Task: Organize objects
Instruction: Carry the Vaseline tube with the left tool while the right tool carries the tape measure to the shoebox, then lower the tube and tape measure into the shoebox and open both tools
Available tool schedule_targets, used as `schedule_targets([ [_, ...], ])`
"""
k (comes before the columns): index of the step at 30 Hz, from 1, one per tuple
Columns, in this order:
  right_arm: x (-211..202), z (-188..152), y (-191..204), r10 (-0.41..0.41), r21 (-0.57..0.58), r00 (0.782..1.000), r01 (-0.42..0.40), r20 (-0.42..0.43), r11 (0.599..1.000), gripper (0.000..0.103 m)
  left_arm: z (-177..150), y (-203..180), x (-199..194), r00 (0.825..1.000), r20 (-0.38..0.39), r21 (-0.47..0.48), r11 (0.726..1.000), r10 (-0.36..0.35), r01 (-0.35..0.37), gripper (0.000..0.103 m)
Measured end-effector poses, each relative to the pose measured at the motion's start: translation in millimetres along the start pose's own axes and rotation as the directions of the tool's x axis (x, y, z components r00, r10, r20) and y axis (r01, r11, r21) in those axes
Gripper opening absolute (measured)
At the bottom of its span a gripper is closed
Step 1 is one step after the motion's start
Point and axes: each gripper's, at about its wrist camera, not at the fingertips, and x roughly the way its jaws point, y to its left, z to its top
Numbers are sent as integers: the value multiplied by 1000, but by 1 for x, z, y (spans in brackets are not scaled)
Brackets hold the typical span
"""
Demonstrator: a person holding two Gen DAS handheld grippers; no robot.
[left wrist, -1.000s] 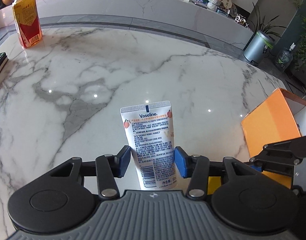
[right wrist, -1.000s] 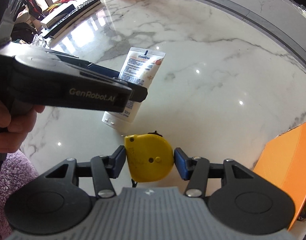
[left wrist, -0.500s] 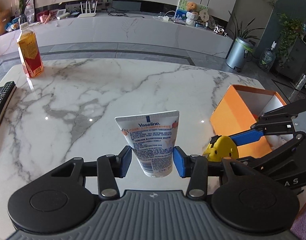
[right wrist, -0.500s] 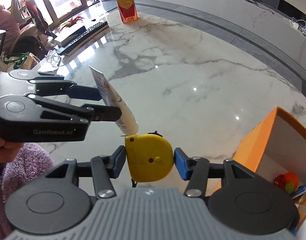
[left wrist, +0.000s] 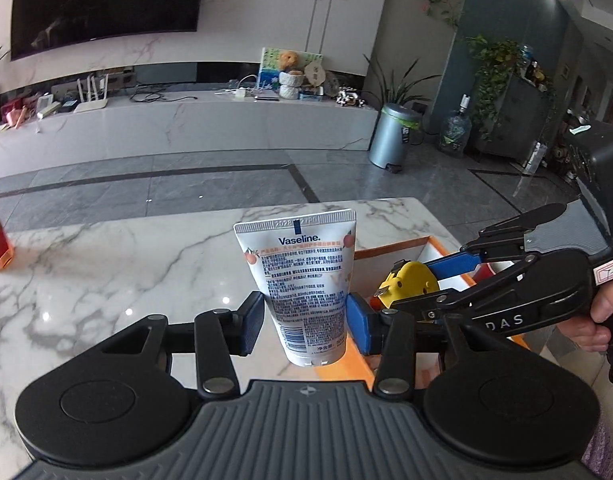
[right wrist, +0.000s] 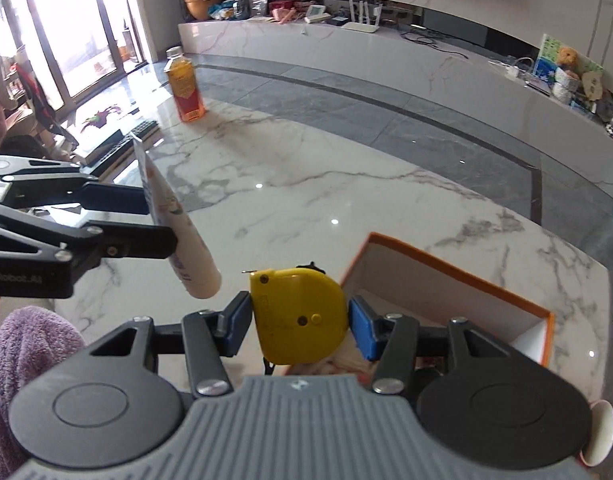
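Left tongs [left wrist: 304,320] clamped on white Vaseline squeeze tube [left wrist: 300,276], held upright above white marble surface [left wrist: 106,272]. Right tongs [right wrist: 300,322] clamped on yellow plastic tape measure [right wrist: 302,312], poised at near rim of open orange cardboard box [right wrist: 458,280]. Both loads crowded close together: likely clash of tongs over box. Smooth, tapered tube prone to slipping; early release could land either item on marble outside box.
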Motion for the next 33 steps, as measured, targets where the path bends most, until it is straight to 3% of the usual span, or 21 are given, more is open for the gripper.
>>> schedule_targets([
  [7,-3,-23,-62,-93,109,995,95,-23,989,55,21,-42,71,997,-45,89,993,-69,72,52],
  [15,25,-35,-98,-81,173,996,85,-29,981,55,13,-59,146,990,-140,129,992,7,12,52],
  [18,41,-32,-103,-88,144,996,92,-34,985,55,6,-60,155,988,-146,175,984,46,-20,52],
  [23,60,-32,-115,-101,155,994,107,-42,982,55,-1,-60,165,986,-161,233,973,46,-7,52],
  [28,71,-33,-122,-89,171,995,96,-49,981,55,-13,-68,173,983,-171,341,940,68,-6,52],
  [33,80,-35,-123,-79,172,995,89,-61,981,55,-24,-71,179,982,-169,389,921,88,-16,53],
])
